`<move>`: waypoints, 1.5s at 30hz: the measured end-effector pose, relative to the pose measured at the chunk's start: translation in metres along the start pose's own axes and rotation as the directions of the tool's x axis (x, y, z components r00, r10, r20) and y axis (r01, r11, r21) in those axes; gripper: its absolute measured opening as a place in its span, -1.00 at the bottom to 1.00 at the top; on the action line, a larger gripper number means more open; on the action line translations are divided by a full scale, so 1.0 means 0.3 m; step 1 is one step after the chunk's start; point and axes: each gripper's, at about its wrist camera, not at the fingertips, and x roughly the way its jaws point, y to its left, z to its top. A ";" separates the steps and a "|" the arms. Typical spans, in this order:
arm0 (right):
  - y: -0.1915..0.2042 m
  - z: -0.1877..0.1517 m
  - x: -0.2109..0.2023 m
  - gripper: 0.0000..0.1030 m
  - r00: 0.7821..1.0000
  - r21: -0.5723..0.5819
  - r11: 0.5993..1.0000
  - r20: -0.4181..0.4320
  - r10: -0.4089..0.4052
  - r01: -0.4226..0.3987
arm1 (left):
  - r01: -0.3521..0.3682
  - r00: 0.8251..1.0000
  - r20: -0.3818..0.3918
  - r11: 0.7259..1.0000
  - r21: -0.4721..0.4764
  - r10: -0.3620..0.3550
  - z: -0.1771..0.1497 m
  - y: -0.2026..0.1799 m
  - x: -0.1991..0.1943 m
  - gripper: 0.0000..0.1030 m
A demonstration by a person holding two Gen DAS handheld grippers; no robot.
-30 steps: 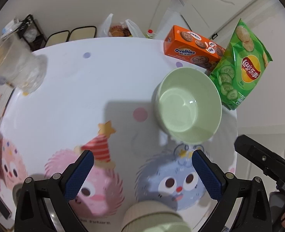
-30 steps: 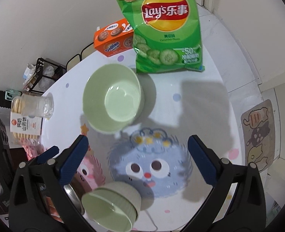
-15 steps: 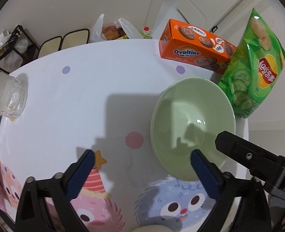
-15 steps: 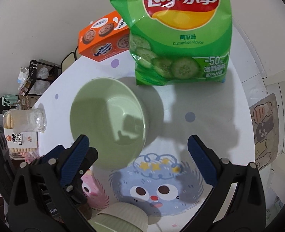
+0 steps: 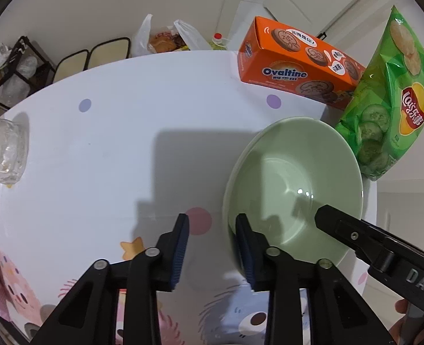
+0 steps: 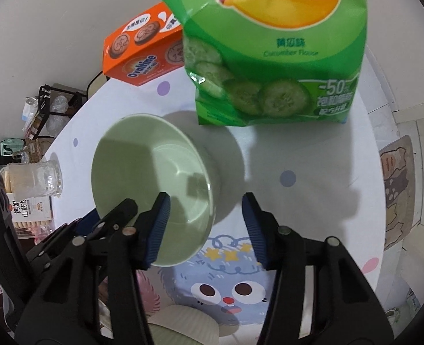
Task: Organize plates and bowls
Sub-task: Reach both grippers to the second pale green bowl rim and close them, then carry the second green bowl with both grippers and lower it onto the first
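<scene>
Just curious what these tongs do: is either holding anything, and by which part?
Nothing gripped yet. The left gripper and right gripper each straddle the rim of the green bowl, jaws just closing, pads not pressing.

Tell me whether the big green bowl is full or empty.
Empty. Both wrist views look straight into the green bowl: its bare glossy inside shows only shadows and small light glints, no food or liquid. It sits upright on the table.

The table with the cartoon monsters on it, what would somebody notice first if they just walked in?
Probably the big pale green bowl sitting in the middle of the table, with the left gripper and the right gripper each straddling its rim; their jaws have just been closing on it. Right behind it stand a bright green bag of Lay's chips and an orange Ovaltine box.
</scene>
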 end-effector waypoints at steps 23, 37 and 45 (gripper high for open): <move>-0.004 0.002 0.008 -0.81 0.999 -0.040 0.999 0.024 -0.022 0.023 | 0.049 0.999 0.002 0.999 -0.020 -0.049 -0.002 -0.013 0.006 -0.86; 0.040 -0.053 -0.020 -0.81 0.999 -0.076 0.997 0.047 -0.020 0.023 | 0.046 0.999 0.028 0.999 -0.012 -0.046 -0.047 -0.008 -0.097 -0.86; 0.084 -0.133 -0.106 -0.81 0.996 -0.101 0.995 0.088 -0.004 0.013 | 0.052 0.996 0.068 0.999 -0.006 -0.052 -0.128 0.003 -0.218 -0.86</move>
